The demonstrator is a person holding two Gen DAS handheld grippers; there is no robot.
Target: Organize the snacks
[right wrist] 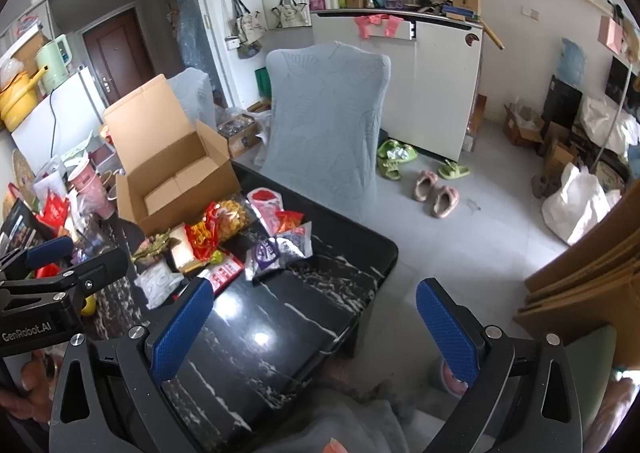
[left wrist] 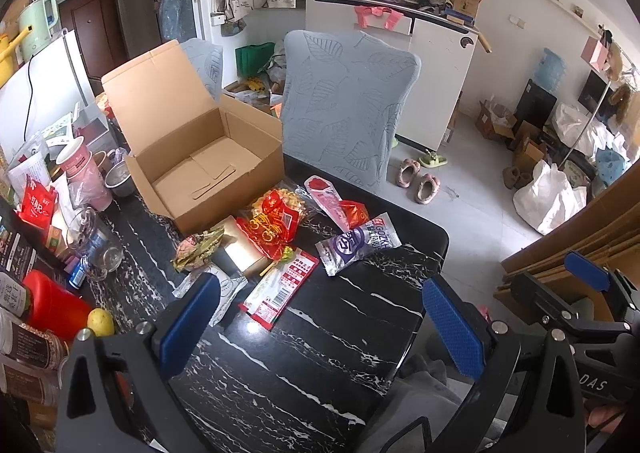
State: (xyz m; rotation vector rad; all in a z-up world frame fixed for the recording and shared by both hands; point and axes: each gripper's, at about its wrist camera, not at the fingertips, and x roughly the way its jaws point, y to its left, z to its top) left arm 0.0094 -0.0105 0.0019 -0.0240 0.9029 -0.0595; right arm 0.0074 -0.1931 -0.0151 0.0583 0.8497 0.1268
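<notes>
An open, empty cardboard box (left wrist: 208, 161) (right wrist: 172, 181) stands at the far side of the black marble table (left wrist: 304, 341) (right wrist: 280, 333). In front of it lie several snack packs: a purple-white pack (left wrist: 356, 243) (right wrist: 276, 249), a red pack (left wrist: 276, 221) (right wrist: 208, 233), a pink pack (left wrist: 326, 197) (right wrist: 268, 207), a long red-white pack (left wrist: 280, 285) and a gold box (left wrist: 240, 249). My left gripper (left wrist: 316, 321) hovers open over the near table, holding nothing. My right gripper (right wrist: 316, 329) is open and holds nothing, above the table's right edge.
A grey-covered chair (left wrist: 348, 109) (right wrist: 324, 113) stands behind the table. Cups (left wrist: 84, 173), a steel bowl (left wrist: 120, 179), a glass jug (left wrist: 96, 245), a red container (left wrist: 52, 301) and jars crowd the table's left side. Slippers (left wrist: 416, 177) and bags lie on the floor at right.
</notes>
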